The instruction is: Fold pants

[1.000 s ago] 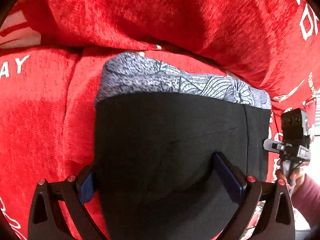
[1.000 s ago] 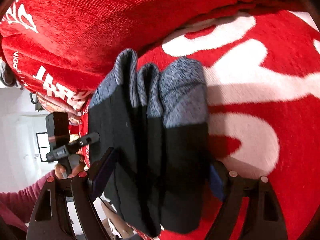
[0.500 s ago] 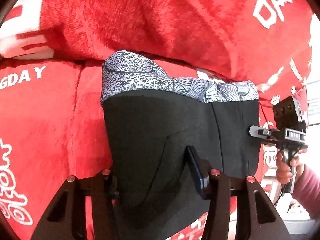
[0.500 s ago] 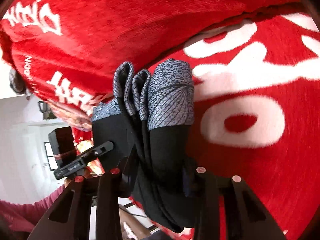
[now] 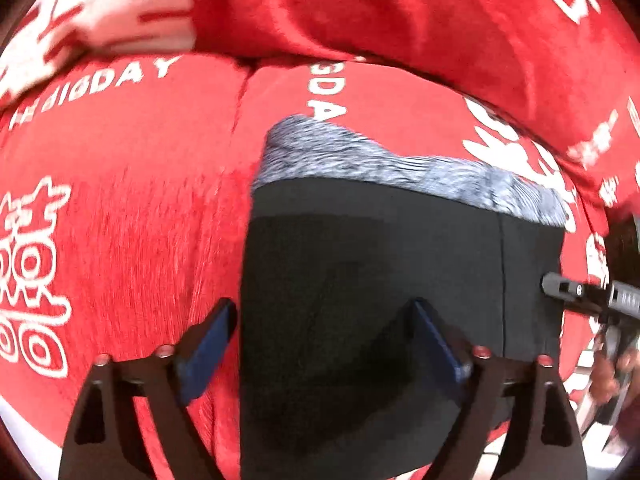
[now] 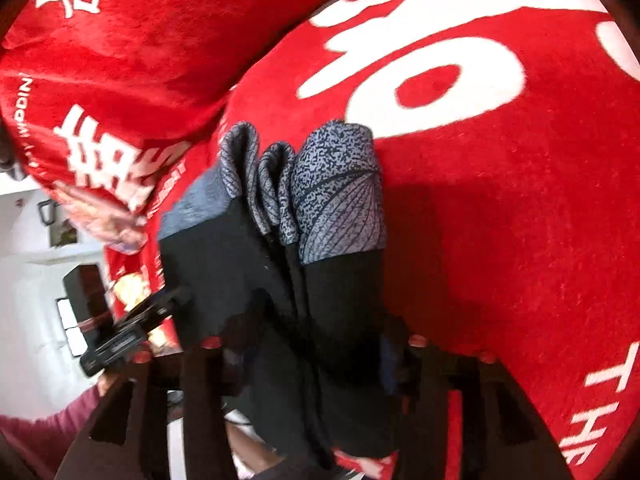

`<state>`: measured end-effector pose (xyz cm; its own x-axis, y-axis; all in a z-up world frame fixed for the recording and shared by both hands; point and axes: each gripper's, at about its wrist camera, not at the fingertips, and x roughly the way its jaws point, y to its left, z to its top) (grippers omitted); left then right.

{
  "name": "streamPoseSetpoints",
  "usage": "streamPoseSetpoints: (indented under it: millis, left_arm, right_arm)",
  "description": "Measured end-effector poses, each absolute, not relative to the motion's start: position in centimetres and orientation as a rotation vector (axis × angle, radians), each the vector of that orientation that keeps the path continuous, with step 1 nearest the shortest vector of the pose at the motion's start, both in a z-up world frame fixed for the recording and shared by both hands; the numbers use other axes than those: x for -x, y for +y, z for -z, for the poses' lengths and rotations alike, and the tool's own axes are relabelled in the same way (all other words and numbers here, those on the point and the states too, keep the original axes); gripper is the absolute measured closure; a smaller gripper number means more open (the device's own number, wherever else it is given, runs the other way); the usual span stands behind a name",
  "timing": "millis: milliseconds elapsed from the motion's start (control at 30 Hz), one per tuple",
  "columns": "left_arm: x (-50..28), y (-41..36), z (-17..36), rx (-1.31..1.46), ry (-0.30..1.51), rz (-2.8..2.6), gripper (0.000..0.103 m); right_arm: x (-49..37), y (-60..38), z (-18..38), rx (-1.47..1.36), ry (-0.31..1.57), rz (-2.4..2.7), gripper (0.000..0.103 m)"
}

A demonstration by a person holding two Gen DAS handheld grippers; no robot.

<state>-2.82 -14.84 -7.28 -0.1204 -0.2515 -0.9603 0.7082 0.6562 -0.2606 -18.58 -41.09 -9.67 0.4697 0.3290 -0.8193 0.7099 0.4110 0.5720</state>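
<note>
The pants (image 5: 372, 264) are folded into a thick black bundle with a grey patterned band at the far end, lying on the red blanket (image 5: 120, 208). My left gripper (image 5: 324, 344) has its fingers spread apart around the near left edge of the bundle. In the right wrist view the pants (image 6: 316, 240) show as several stacked layers seen edge-on. My right gripper (image 6: 312, 344) is shut on the near end of these layers. The other gripper shows at the left in the right wrist view (image 6: 132, 332) and at the right in the left wrist view (image 5: 588, 300).
A red blanket with white lettering (image 6: 500, 140) covers the sofa seat and the backrest (image 5: 400, 8) behind the pants. A white room (image 6: 32, 280) shows past the sofa's edge on the left of the right wrist view.
My left gripper's fingers have spread apart again after closing in half a second ago. The right gripper closed on the pants and stays shut. Both views shifted; the pants sit lower in the left view.
</note>
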Motion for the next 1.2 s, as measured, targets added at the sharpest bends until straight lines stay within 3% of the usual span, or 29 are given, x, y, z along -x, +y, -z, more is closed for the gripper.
streamPoseSetpoints:
  millis: [467,533,833,867,900,967,1000,1200]
  left_arm:
    - [5.9,-13.7,1.3,-0.623,1.377,0.712,0.011]
    - [6.6,-13.7,0.3,-0.629,1.371,0.713,0.011]
    - [9.0,-13.2,-3.4,-0.658,1.346,0.726,0.011]
    - [9.2,-13.1,-3.8,-0.658,1.347,0.729,0.009]
    - [9.3,-13.0,-4.2,-0.659,1.347,0.726,0.000]
    - [9.5,-12.8,-4.9,-0.659,1.340,0.725,0.000]
    - [9.5,-12.7,-5.1,-0.657,1.342,0.730,0.000]
    - [9.6,-12.2,-6.3,-0.679,1.323,0.718,0.000]
  right_arm:
    - [19.9,-40.0,3.6,-0.989,1.235,0.569,0.036]
    - [19.8,-39.0,2.4,-0.971,1.247,0.570,0.027]
    - [19.1,-34.6,-2.1,-0.895,1.261,0.598,0.020]
    - [19.1,-34.2,-2.5,-0.887,1.259,0.599,0.019]
    - [19.0,-33.8,-2.9,-0.877,1.259,0.603,0.017]
    - [18.8,-33.0,-3.8,-0.844,1.253,0.622,0.011]
    - [18.7,-32.6,-4.3,-0.824,1.251,0.634,0.002]
    - [17.7,-30.4,-6.2,-0.702,1.248,0.695,0.000]
